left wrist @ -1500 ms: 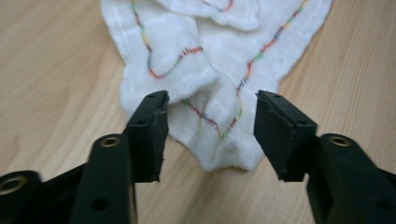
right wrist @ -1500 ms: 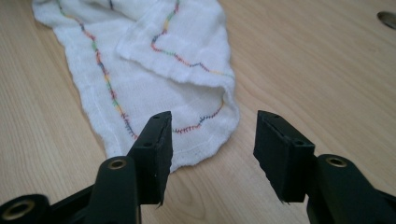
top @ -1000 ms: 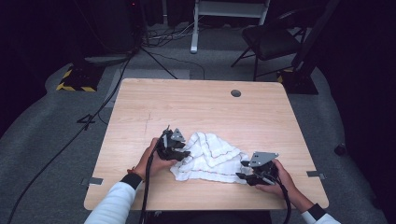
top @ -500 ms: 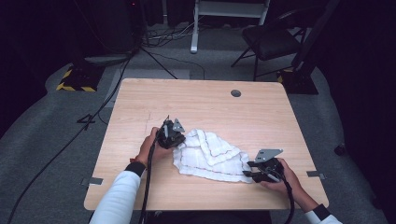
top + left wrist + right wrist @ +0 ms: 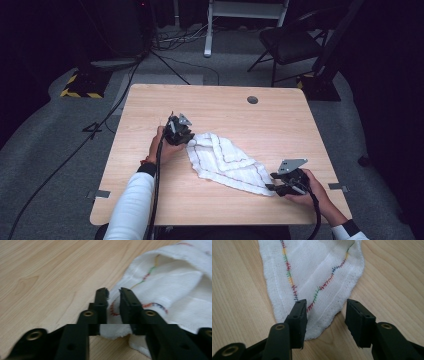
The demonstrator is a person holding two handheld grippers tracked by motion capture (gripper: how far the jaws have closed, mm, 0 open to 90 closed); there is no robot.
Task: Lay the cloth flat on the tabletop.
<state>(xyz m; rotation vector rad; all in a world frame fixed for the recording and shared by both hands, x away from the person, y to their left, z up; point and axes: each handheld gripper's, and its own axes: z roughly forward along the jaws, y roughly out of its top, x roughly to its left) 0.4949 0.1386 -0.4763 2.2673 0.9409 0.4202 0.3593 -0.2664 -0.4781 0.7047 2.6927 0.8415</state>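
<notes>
The left gripper, jaws just reopening, straddles the white cloth; the right gripper stands open over its near corner.

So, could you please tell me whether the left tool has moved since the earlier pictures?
Yes: the left tool has moved away from the table's near edge, toward the round hole.

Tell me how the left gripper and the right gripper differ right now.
The left gripper has narrow jaws with a fold of the white cloth between them; the right gripper stands wide open, its jaws astride the cloth's flat corner. The left sits at the cloth's far end, the right at its near end. Both rest low over the table.
</notes>
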